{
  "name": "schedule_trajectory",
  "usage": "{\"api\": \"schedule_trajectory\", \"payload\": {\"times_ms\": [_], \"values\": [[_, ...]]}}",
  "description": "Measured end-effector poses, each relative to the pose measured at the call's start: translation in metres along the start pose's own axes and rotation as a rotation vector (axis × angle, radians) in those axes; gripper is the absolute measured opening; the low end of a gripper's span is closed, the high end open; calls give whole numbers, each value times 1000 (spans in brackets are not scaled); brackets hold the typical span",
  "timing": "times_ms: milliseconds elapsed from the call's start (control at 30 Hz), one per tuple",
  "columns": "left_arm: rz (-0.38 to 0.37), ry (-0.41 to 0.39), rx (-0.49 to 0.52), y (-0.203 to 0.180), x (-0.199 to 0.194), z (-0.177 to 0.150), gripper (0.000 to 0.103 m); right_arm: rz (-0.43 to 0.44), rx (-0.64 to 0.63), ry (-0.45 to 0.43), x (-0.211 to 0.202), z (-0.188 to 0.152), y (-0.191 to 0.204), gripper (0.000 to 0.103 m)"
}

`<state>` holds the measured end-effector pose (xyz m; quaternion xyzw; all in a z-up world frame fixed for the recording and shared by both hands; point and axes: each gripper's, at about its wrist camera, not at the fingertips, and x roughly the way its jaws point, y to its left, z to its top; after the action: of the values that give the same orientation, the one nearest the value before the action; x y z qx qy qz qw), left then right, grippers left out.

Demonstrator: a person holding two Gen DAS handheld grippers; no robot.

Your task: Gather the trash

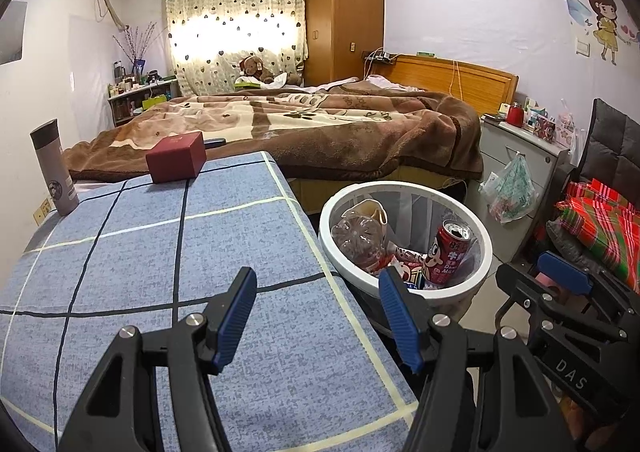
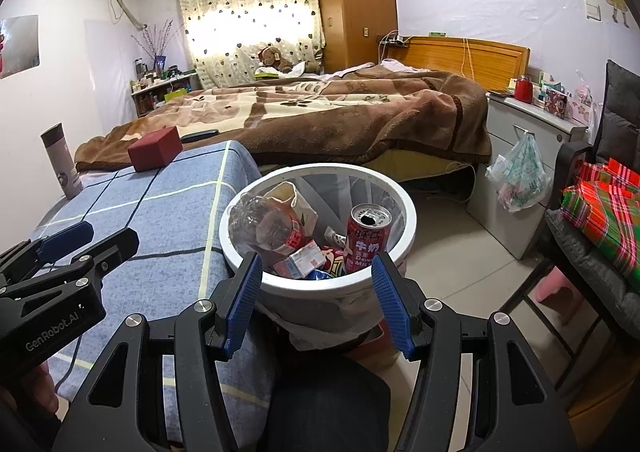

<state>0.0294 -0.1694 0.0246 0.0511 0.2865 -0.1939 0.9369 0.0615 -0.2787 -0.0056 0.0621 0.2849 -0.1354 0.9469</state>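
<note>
White bin [image 2: 404, 211], red can [image 2: 366, 238] upright (opened), crushed bottle [image 2: 272, 223]

Round white plastic waste bin [image 2: 404, 230] stands upright on the floor, just beside the blue checked table's [image 2: 176, 211] edge. Inside: upright opened red drink can [image 2: 366, 238], crushed clear plastic bottle [image 2: 268, 226], small cartons.

A white bin [image 2: 404, 230] holds a red can [image 2: 366, 238], beside a blue desk [image 1: 168, 252] cloth with dark and pale grid lines bearing a maroon box [image 1: 176, 156].
</note>
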Motion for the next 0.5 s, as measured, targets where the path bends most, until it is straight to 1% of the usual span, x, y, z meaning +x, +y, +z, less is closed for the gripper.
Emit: {"api": "schedule_trajectory", "payload": {"times_ms": [500], "values": [[10,-2,-4,3,-1,-1,66,3,-3,-3,-2,0,2,58]]}}
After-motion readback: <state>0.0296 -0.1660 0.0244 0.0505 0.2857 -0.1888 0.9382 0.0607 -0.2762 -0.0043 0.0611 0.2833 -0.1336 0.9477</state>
